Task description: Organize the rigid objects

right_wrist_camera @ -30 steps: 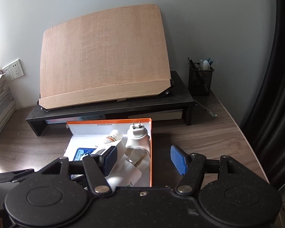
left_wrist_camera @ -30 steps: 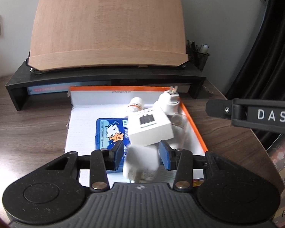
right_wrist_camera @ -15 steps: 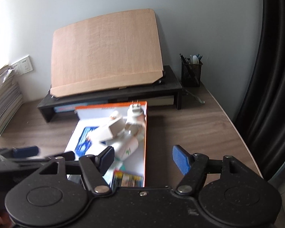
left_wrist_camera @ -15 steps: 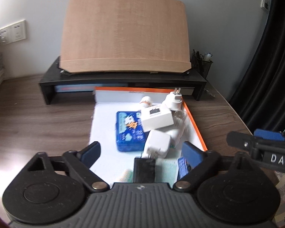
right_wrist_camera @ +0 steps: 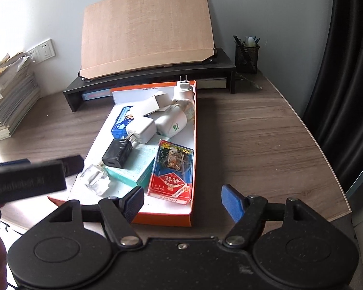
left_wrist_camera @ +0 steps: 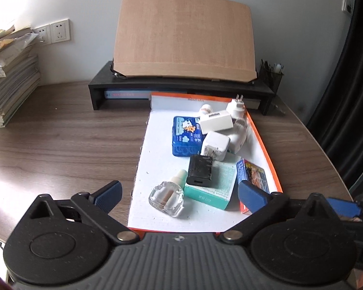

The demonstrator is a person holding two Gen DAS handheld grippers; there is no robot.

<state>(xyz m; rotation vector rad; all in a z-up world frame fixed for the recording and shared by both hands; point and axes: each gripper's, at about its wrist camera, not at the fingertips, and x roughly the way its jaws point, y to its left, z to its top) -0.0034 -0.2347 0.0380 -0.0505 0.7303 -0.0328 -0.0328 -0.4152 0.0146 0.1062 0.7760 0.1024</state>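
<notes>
Both grippers, left gripper (left_wrist_camera: 179, 193) and right gripper (right_wrist_camera: 182, 201), hover jaws wide, empty, near the orange tray (left_wrist_camera: 261, 142) of packed items; placing looks done, next move likely retreat.

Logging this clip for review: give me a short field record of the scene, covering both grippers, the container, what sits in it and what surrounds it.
left gripper: open, empty, above the tray's near end
right gripper: open, empty, over the tray's near right corner
container: orange-edged tray on wooden desk
contents: blue tin, white charger, black charger resting on teal box, glass bottle, card pack, white plug-in devices at far end
surroundings: wooden board on black riser, pen cup, paper stack
</notes>
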